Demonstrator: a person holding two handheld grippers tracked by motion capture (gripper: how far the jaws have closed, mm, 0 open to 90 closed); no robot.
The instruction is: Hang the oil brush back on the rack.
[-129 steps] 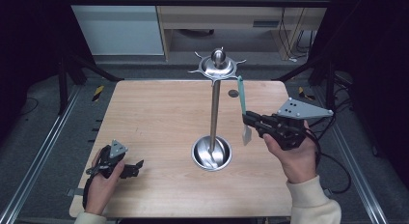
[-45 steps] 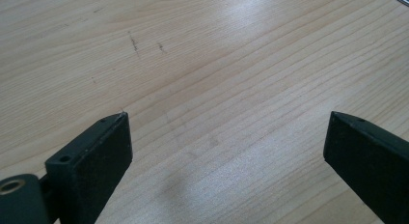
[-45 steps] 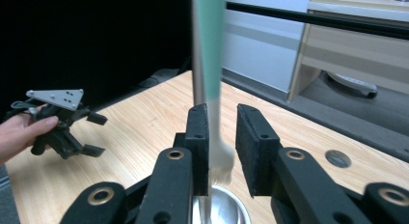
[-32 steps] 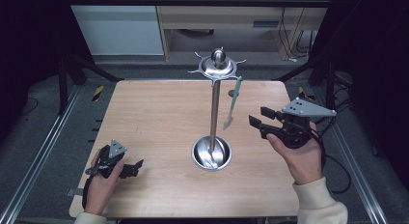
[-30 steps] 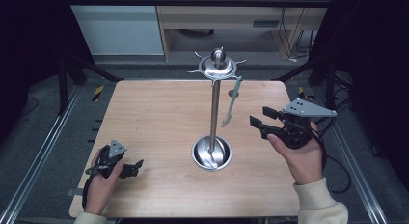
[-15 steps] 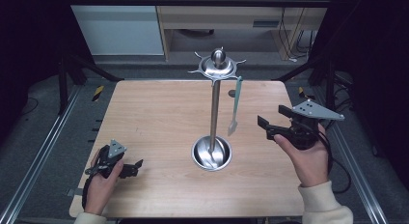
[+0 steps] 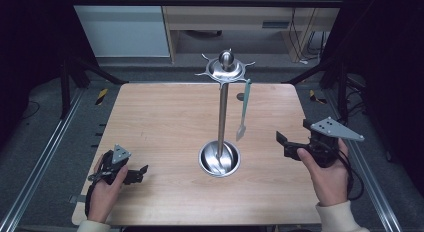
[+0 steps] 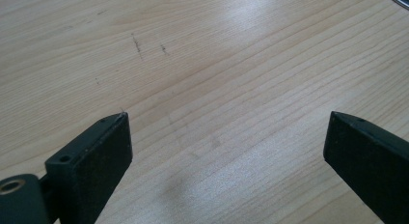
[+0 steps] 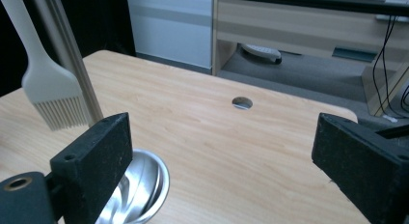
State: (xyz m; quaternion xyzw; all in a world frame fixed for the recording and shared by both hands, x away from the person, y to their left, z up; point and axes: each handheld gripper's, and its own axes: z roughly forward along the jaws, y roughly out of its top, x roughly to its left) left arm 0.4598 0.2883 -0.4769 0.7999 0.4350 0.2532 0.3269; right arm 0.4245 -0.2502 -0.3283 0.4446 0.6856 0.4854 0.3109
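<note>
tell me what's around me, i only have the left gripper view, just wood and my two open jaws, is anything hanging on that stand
Observer: Yes. A pale brush hangs from a hook on the metal stand, on the stand's right side in the high view.
Operator: is the right tool holding it
Observer: No. The right tool is open with nothing between its jaws, off to the right of the brush.
Operator: where's my left tool on the table
Observer: Near the front left corner of the wooden table, with the left tool low over the wood and pointing toward the stand's base.
</note>
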